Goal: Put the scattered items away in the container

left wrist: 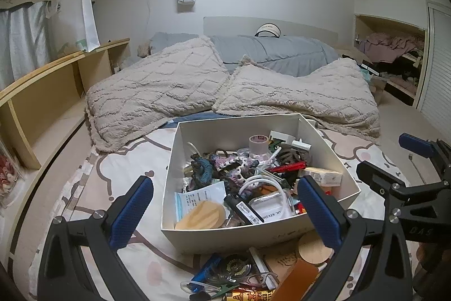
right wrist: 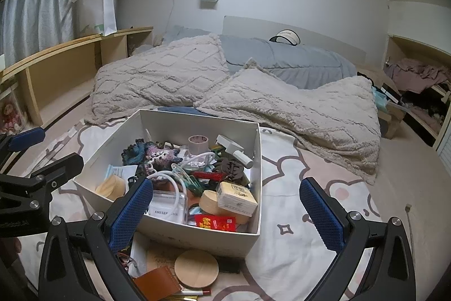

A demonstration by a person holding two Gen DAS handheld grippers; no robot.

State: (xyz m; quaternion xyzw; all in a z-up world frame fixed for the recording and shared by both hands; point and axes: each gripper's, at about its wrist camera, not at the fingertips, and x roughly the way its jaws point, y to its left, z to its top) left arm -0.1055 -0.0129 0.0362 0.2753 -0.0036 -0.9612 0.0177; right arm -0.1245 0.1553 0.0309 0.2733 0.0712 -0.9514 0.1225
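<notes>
A white open box (left wrist: 186, 148) (right wrist: 258, 160) stands on the patterned bedsheet, filled with small items: tape roll, cables, crochet pieces, a red pen, a small carton. In front of it lie scattered items: a round wooden coaster (left wrist: 314, 248) (right wrist: 196, 268), a brown leather piece (left wrist: 296, 279) (right wrist: 157, 282), a blue item (left wrist: 204, 271), a dark round badge (left wrist: 235, 264) and keys. My left gripper (left wrist: 225, 213) is open and empty, above the box's near edge. My right gripper (right wrist: 225, 213) is open and empty, over the box's near right corner; it also shows in the left wrist view (left wrist: 394, 160).
Two beige tufted pillows (left wrist: 157, 86) (left wrist: 298, 92) and a grey duvet (left wrist: 270, 52) lie behind the box. Wooden shelving (left wrist: 42, 92) runs along the left. A closet shelf with clothes (left wrist: 394, 52) is at the right. A cable end (right wrist: 408, 207) lies on the sheet.
</notes>
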